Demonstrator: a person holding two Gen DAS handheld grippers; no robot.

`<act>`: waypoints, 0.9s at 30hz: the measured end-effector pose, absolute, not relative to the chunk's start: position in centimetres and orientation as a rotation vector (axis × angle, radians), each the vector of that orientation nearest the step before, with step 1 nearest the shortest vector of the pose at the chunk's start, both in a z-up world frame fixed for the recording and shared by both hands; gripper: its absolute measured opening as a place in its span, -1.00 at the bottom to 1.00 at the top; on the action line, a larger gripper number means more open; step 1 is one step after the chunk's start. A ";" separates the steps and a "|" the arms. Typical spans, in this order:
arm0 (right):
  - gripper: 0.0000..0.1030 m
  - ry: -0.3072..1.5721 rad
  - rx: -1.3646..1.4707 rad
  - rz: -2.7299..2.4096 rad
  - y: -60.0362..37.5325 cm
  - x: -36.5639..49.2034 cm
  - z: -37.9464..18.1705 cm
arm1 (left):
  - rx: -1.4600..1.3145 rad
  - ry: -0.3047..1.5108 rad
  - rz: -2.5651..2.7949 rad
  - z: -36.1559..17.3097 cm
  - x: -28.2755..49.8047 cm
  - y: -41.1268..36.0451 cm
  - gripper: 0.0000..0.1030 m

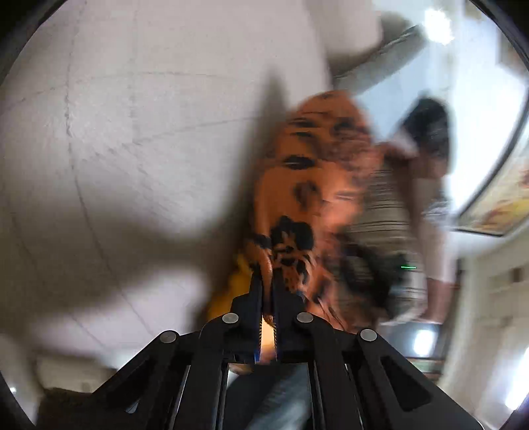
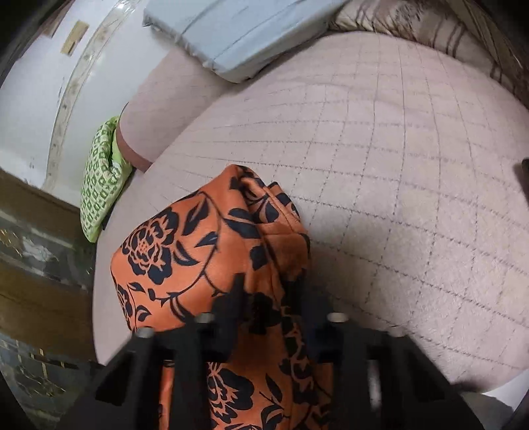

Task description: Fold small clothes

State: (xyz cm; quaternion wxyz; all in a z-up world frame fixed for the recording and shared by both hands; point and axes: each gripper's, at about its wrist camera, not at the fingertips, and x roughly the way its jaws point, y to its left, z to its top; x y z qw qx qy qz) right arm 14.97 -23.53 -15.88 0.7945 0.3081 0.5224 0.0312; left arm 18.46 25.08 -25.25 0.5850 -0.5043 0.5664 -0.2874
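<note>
Left gripper [image 1: 267, 281] clamps our orange floral garment [image 2: 198, 251] at an edge just ahead, right gripper [image 2: 267, 294] pinches its fold over the quilted bed [image 2: 396, 165], so we judge mid-fold, next laying it flat.

Quilted pink bed [image 2: 396, 165]: orange floral garment [image 2: 185, 244], grey-blue pillow [image 2: 238, 36], striped pillow [image 2: 429, 29].

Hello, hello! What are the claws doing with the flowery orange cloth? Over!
Left claw shut on orange cloth, lifted. Right claw around a fold; grip unclear. Pink quilt beneath; nothing in the way.
</note>
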 end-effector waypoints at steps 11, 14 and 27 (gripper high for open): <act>-0.21 1.121 0.583 0.038 -23.0 14.9 -15.3 | -0.816 1.327 -0.529 -23.3 16.9 24.9 -0.73; 0.48 1.009 0.660 0.119 -24.0 13.7 -13.5 | -0.664 1.184 -0.532 -19.1 16.5 23.9 -0.22; 0.59 1.327 0.925 0.243 -25.0 15.7 -20.5 | -0.548 1.273 -0.615 -21.1 22.1 16.9 0.20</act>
